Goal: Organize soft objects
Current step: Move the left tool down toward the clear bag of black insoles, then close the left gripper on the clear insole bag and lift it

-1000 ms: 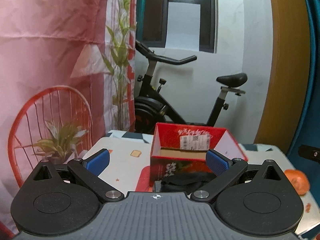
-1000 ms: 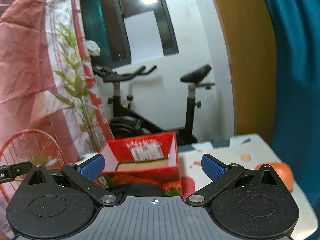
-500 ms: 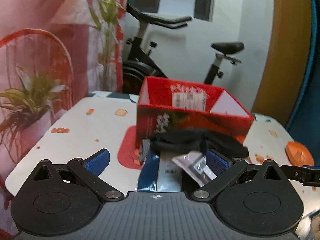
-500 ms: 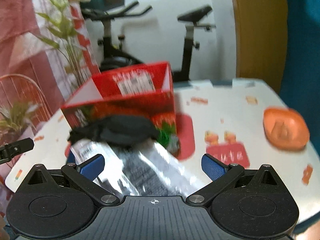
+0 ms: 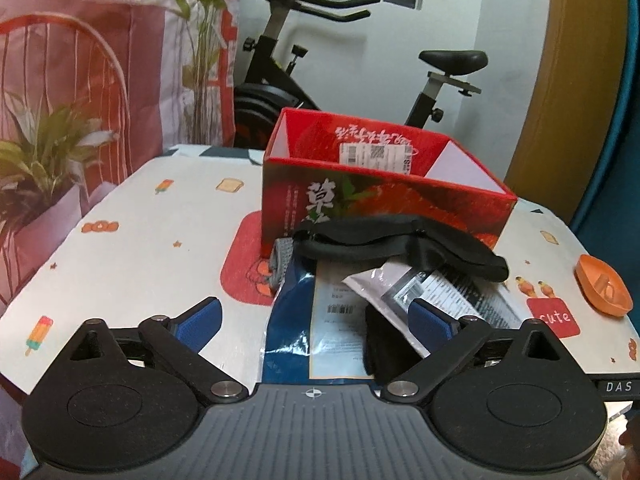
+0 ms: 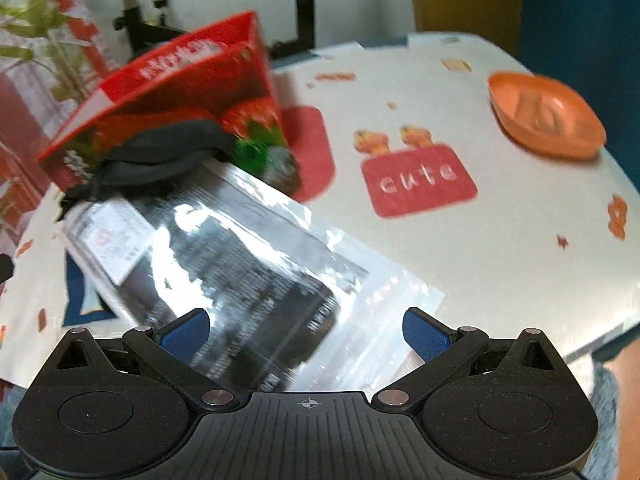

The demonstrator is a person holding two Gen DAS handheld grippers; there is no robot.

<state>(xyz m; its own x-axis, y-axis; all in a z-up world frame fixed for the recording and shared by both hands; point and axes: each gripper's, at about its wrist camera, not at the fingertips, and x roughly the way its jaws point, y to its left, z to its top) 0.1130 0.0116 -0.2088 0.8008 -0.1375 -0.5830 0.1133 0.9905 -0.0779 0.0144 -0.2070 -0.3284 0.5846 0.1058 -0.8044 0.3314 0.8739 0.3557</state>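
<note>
A pile of soft items lies in front of an open red strawberry box (image 5: 384,196) (image 6: 176,92). A black fabric piece (image 5: 400,240) (image 6: 160,156) drapes over the top of the pile. Under it lie a clear plastic bag with dark contents (image 6: 248,276) (image 5: 436,288) and a blue-and-white packet (image 5: 316,312). A small grey roll (image 5: 280,264) leans against the box. My left gripper (image 5: 316,320) is open above the blue packet, holding nothing. My right gripper (image 6: 306,330) is open over the near end of the clear bag, also holding nothing.
An orange dish (image 5: 604,290) (image 6: 546,114) sits at the table's right edge. The white patterned tablecloth (image 5: 140,232) is bare on the left. An exercise bike (image 5: 304,60) stands behind the table, a potted plant (image 5: 36,160) at left. A hand (image 6: 628,416) shows at lower right.
Both grippers have tilted down and moved toward the table, from looking at the room to hovering over the pile. Both stay open.
</note>
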